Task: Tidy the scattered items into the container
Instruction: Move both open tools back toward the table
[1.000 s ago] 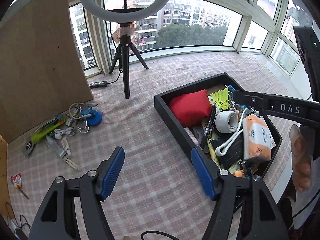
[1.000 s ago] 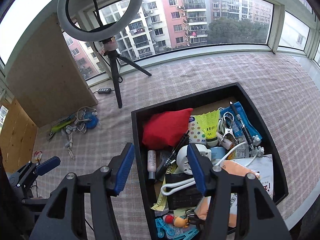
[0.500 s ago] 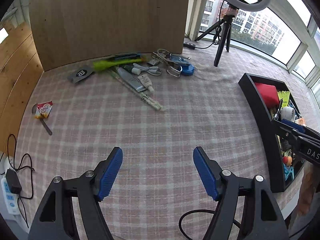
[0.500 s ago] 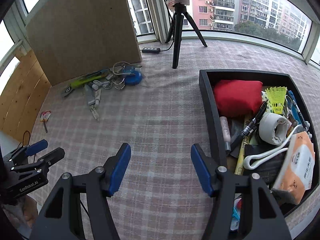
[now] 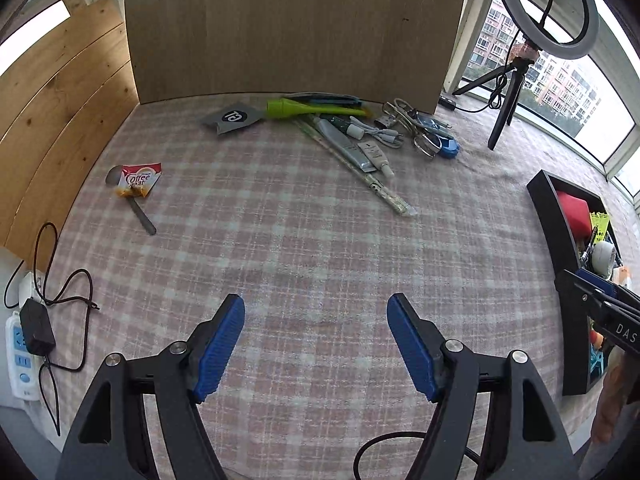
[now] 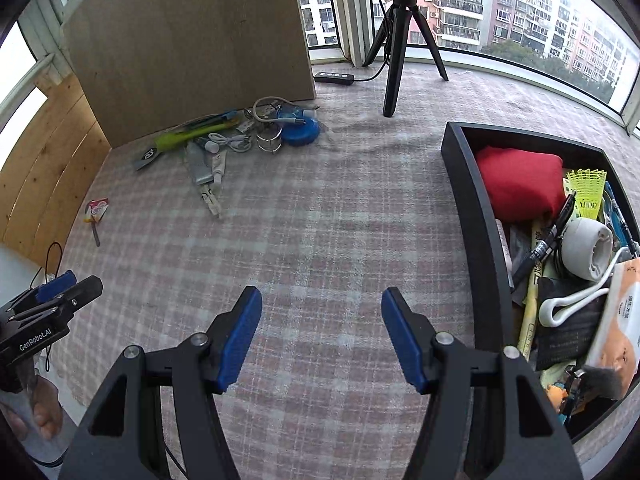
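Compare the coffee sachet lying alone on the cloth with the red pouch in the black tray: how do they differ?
The coffee sachet is small, flat and printed, lying outside on the checked cloth across a spoon. The red pouch is plain, puffy and far larger, already inside the black tray among other things. Both are soft packets with red on them.

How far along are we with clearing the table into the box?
Done: the box already holds many items, including a red pouch and a shuttlecock. In hand: nothing; the left gripper and the right gripper are open and empty. Left: the pile by the board and the coffee sachet lying on a spoon.
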Action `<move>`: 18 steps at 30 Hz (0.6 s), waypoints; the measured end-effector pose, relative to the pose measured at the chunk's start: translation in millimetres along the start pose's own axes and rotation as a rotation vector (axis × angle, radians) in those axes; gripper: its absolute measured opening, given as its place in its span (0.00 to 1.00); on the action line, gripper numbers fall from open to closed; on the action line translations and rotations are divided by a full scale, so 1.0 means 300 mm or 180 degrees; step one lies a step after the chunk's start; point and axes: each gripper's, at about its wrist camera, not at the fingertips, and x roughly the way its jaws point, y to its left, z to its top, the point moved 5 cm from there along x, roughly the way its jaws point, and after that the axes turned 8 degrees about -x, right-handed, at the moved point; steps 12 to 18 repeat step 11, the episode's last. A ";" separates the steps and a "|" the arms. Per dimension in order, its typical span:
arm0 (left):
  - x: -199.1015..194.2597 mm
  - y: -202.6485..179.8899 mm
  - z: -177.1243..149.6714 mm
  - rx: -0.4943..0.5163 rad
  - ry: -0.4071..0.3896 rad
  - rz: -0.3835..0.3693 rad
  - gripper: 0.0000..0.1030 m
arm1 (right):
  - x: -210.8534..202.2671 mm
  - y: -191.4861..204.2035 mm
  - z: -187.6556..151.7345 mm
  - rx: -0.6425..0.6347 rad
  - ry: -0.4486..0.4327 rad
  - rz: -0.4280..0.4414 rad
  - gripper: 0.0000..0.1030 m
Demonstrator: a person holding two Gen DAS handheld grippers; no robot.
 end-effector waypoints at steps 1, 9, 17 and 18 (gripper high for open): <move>0.005 0.000 -0.002 0.0008 0.0014 -0.0004 0.70 | 0.009 0.005 0.000 -0.0009 0.0018 0.0007 0.60; 0.035 -0.001 -0.002 0.0009 0.0049 -0.0079 0.71 | 0.060 0.031 -0.014 -0.0073 0.0151 0.0034 0.60; 0.051 0.005 0.001 0.0010 0.0009 -0.0101 0.75 | 0.081 0.027 -0.019 -0.0047 0.0171 0.0049 0.60; 0.051 0.005 0.001 0.0010 0.0009 -0.0101 0.75 | 0.081 0.027 -0.019 -0.0047 0.0171 0.0049 0.60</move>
